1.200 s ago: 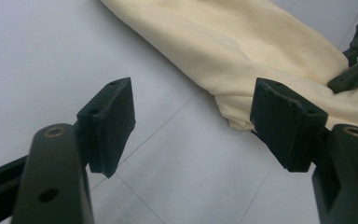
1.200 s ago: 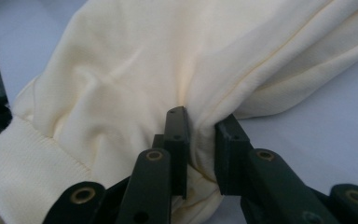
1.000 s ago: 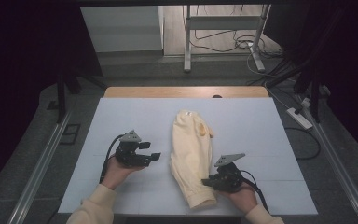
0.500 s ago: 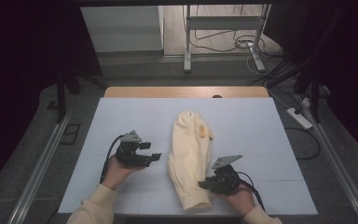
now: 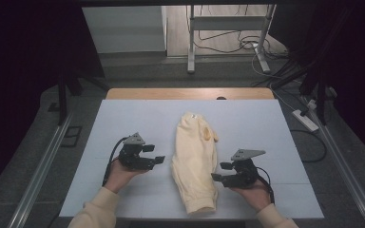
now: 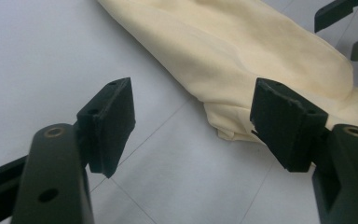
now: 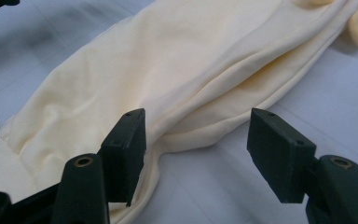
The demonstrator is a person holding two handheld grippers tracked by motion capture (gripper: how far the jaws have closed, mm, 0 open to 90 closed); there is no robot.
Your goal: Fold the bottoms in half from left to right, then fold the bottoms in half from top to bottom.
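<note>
Since a second ago the right gripper (image 5: 222, 172) has drawn back from the cloth's right edge and its jaws have just been opening, with nothing pressed between them. At left, the left gripper (image 5: 153, 154) has kept its place, jaws apart and empty, near the cloth (image 5: 196, 159). This yellow cloth lies folded lengthwise on the white table (image 5: 123, 123), between both grippers.

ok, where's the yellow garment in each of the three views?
High view: yellow garment lies folded lengthwise at table centre, between the grippers.
Left gripper view: garment fills the upper right, beyond the open jaws.
Right gripper view: garment runs diagonally across the upper picture.
Shared landmark: the white table.
</note>
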